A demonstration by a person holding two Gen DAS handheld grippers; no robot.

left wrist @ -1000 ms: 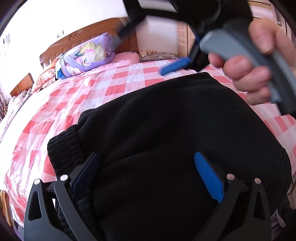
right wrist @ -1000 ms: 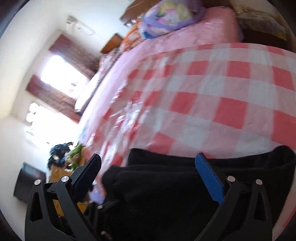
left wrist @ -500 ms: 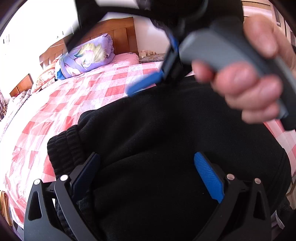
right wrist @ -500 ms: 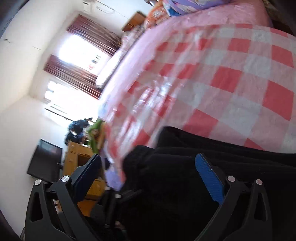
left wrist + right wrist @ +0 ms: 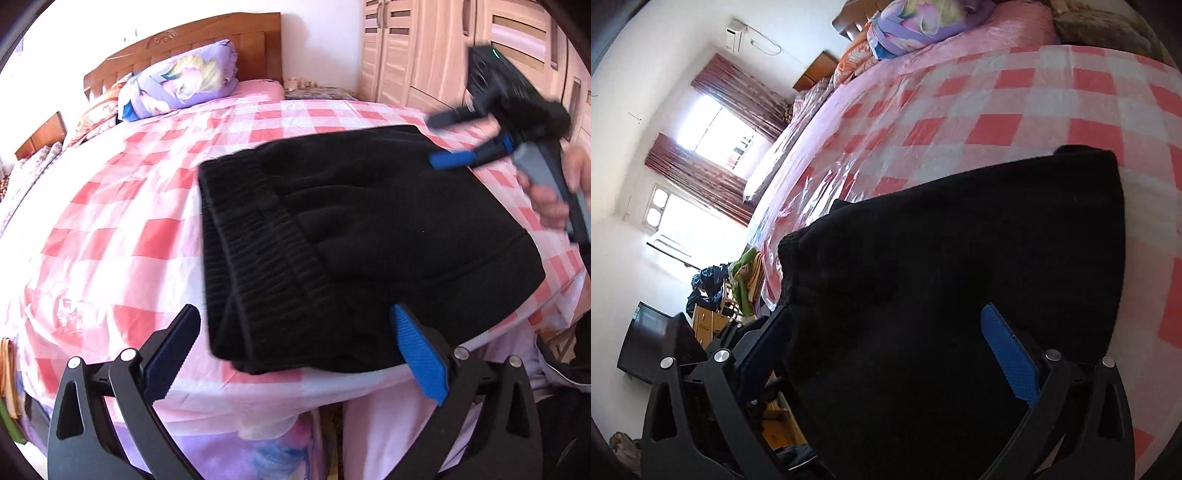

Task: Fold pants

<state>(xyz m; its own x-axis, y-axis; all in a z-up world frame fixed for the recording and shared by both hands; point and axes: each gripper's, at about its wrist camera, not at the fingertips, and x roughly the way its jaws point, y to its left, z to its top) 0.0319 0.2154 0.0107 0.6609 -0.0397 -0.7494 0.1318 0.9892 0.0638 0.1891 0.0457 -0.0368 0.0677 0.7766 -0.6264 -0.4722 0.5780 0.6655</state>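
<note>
left gripper now back off the folded pants

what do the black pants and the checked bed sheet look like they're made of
Black pants: seemingly thick fleece or knit, matte and fuzzy, with a ribbed elastic waistband. Checked bed sheet: thin woven cloth, perhaps cotton; it creases finely and shines slightly in the window light.
</note>
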